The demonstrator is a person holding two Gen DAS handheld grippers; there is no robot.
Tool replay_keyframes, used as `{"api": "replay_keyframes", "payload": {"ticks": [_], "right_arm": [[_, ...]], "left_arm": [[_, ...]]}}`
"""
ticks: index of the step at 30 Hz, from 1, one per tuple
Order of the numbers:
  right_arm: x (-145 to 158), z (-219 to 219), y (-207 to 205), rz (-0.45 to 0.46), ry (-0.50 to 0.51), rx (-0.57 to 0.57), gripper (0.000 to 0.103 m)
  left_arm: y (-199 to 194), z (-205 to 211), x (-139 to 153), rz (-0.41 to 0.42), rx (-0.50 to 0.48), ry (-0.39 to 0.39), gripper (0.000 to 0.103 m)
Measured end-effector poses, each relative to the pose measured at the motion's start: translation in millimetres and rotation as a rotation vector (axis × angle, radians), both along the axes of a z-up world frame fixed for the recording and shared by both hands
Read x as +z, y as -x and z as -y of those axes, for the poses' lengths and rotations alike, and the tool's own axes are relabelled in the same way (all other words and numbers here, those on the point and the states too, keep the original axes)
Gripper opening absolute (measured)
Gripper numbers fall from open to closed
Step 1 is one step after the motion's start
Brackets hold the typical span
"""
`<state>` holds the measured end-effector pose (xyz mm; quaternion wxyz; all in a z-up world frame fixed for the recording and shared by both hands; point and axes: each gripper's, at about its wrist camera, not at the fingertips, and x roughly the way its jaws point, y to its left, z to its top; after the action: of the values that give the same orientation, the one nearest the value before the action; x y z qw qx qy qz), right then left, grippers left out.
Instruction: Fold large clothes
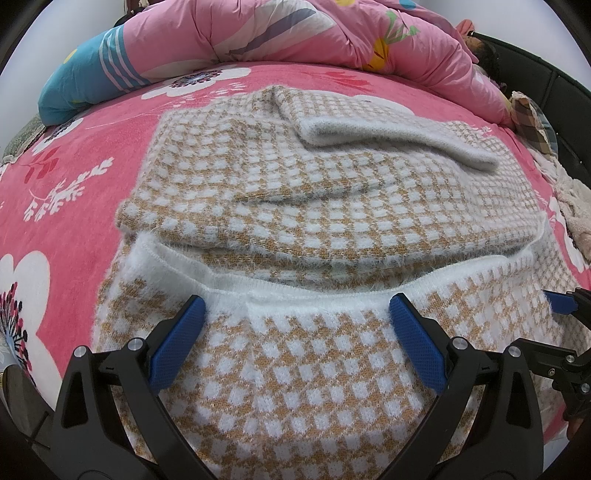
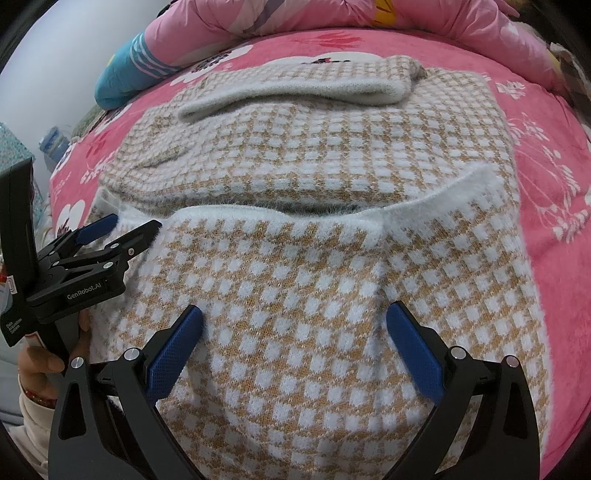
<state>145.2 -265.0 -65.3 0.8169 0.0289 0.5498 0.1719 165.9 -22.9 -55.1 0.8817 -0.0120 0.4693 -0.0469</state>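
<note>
A fuzzy tan-and-white checked sweater (image 1: pixel 317 206) lies partly folded on a bed, over a pink floral bedsheet (image 1: pixel 74 184). Its near portion is turned up so the white ribbed hem (image 1: pixel 332 284) crosses the middle, and a plain white cuffed sleeve (image 1: pixel 399 136) rests across the far part. The left tongs (image 1: pixel 295 306) hang spread wide just above the near fold, blue pads (image 1: pixel 177 339) on either side of it and holding nothing. The right tongs (image 2: pixel 295 314) are likewise spread over the checked knit, empty. Beyond the sweater, a bunched pink quilt (image 1: pixel 295 33) with a blue patch runs along the far edge of the bed.
</note>
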Motion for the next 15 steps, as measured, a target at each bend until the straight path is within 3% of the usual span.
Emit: {"api": "replay_keyframes", "payload": {"ticks": [15], "right_arm": [[0.1,-0.1,0.4,0.001,-0.001,-0.001,0.097]], "left_arm": [[0.4,-0.5,0.0,0.0,-0.001,0.002,0.096]]}}
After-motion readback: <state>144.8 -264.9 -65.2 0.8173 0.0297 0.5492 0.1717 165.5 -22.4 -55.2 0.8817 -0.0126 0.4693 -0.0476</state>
